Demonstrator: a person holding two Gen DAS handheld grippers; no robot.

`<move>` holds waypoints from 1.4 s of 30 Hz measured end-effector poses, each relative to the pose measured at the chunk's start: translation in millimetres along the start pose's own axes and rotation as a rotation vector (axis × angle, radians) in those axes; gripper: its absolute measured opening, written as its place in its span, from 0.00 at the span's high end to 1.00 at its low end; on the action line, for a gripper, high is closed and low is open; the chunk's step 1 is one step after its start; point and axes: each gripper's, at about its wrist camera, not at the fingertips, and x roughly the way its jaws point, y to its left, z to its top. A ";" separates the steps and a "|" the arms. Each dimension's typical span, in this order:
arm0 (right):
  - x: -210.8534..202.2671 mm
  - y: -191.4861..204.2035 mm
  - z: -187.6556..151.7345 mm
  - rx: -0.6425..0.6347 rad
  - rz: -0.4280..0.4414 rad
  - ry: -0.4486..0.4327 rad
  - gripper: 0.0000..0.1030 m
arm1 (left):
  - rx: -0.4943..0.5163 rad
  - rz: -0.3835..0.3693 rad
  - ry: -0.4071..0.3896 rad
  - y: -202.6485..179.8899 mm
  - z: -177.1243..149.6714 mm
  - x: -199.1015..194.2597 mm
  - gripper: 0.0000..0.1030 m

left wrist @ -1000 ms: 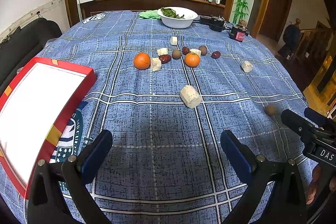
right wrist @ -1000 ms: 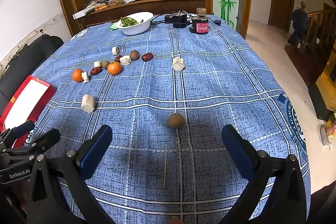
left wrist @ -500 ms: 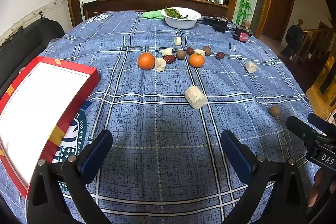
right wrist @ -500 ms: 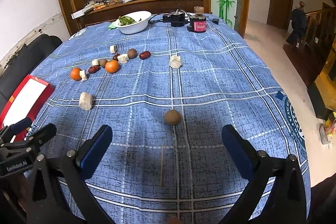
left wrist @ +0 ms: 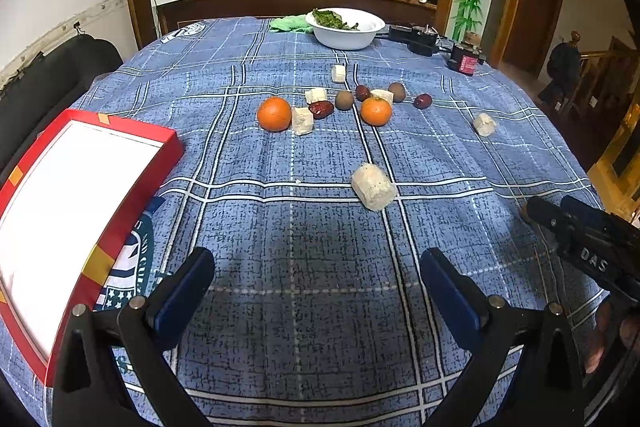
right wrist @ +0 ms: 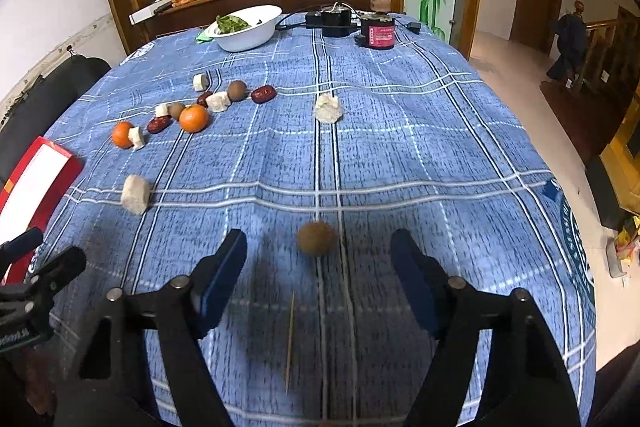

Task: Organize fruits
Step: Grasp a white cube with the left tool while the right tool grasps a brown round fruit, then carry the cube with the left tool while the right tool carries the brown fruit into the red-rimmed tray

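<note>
Left wrist view: the left gripper hangs spread and empty over the tabletop.

Right wrist view: the right gripper is closing around a small brown fruit, pads not yet touching. Light, round, likely to roll; pinch across its middle.

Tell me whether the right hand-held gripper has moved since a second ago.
Yes. The right hand-held gripper has advanced toward the small round brown fruit on the blue checked tablecloth, jaws closing, not yet touching it.

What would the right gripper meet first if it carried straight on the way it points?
Most likely the small brown fruit, lying on the blue tablecloth just ahead of the right gripper. Its jaws are closing, not yet touching the fruit; depth is hard to judge.
</note>
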 end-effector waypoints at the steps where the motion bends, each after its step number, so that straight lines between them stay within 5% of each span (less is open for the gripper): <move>1: 2.6 -1.1 1.0 0.003 -0.004 0.004 0.39 | 0.001 0.000 0.001 -0.6 0.7 1.3 0.01; 6: 18.2 -6.7 0.9 0.030 0.006 0.038 0.55 | 0.017 0.007 0.008 -7.7 5.4 9.6 0.01; 9: 23.3 -6.9 0.3 0.025 0.015 0.057 0.77 | 0.027 0.009 0.016 -14.1 9.4 16.7 0.01; 21: 23.3 -14.6 0.4 0.064 0.089 0.047 0.77 | 0.028 0.031 0.037 -33.3 25.5 46.0 0.08; 23: 24.1 -16.3 0.7 0.075 0.103 0.047 0.77 | 0.008 0.041 0.045 -31.1 29.1 52.8 0.18; 25: 23.8 -17.6 0.5 0.082 0.116 0.046 0.77 | -0.021 0.041 0.072 -29.2 31.0 60.8 0.49; 26: 24.5 -17.0 0.9 0.082 0.119 0.046 0.77 | -0.029 0.043 0.086 -28.6 30.5 65.1 0.50; 27: 24.4 -16.6 0.8 0.081 0.123 0.046 0.77 | -0.009 0.066 0.060 -31.6 30.3 63.7 0.68; 28: 24.9 -16.4 1.4 0.081 0.124 0.046 0.77 | 0.002 0.056 0.059 -33.1 30.5 63.1 0.74; 42: 4.2 6.9 -0.8 -0.007 0.102 0.015 0.77 | -0.019 0.092 0.059 -7.0 11.0 15.9 0.75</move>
